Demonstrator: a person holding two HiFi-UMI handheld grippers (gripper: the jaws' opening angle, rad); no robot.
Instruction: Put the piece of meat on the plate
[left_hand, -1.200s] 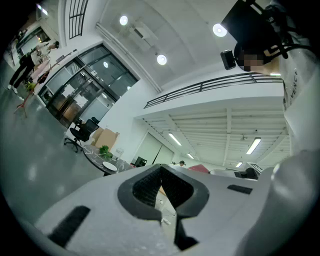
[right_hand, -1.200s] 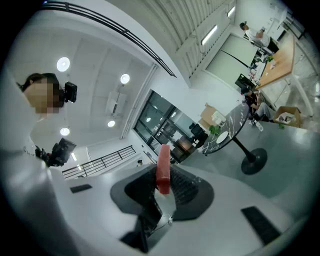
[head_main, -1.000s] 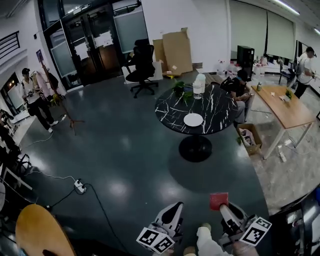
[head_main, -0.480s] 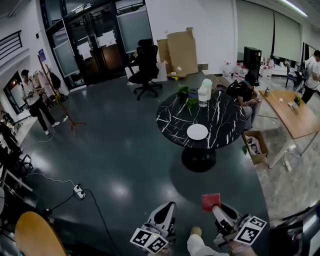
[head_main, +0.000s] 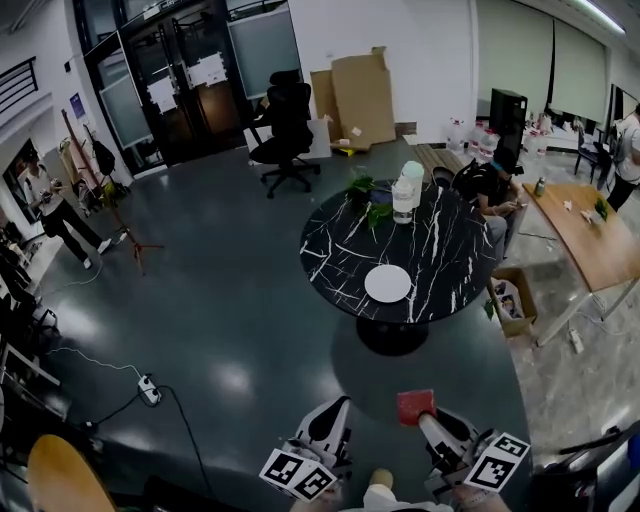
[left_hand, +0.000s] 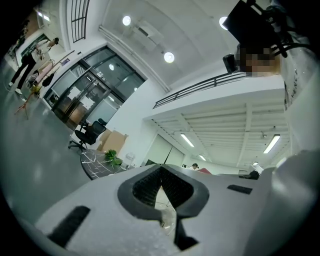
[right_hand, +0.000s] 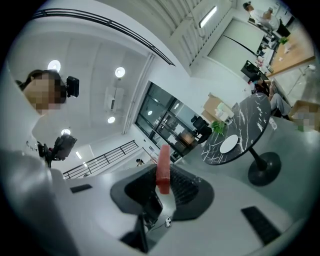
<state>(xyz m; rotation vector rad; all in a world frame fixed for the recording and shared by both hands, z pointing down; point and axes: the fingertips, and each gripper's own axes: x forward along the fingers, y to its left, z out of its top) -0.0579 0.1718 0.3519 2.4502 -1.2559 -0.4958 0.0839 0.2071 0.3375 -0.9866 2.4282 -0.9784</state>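
Two risks can be spotted here, tbh. The piece of meat (head_main: 415, 406), a flat red slab, is clamped on edge between the jaws of the right gripper (head_main: 428, 420). In the right gripper view only its lower end is seen to be pinched, while most of it sticks up past the pads. It is held low over the dark floor (head_main: 230, 300), well apart from the white plate (head_main: 388, 283), which sits on the near side of the black marbled table (head_main: 335, 240).

So risk one: with so little of the slab caught, it could be levered or shaken loose on the way over, and a drop would land it on the floor rather than anywhere useful. Nothing is gripped by the left gripper (head_main: 338, 408). Its jaws are seen pressed together and empty in the left gripper view, so no backup catch is on offer unless they get opened first.

Risk two is at the table end. The plate is bare and light-looking, so it could probably be nudged or skidded if the meat is pushed down onto it instead of being released just above. A jug (head_main: 403, 197) and a plant (head_main: 365, 187) stand at the far side, well clear of the plate, so a knock there seems unlikely. A person (head_main: 488, 185) is seated just beyond the table's right edge, though, and that side would be better avoided on approach.
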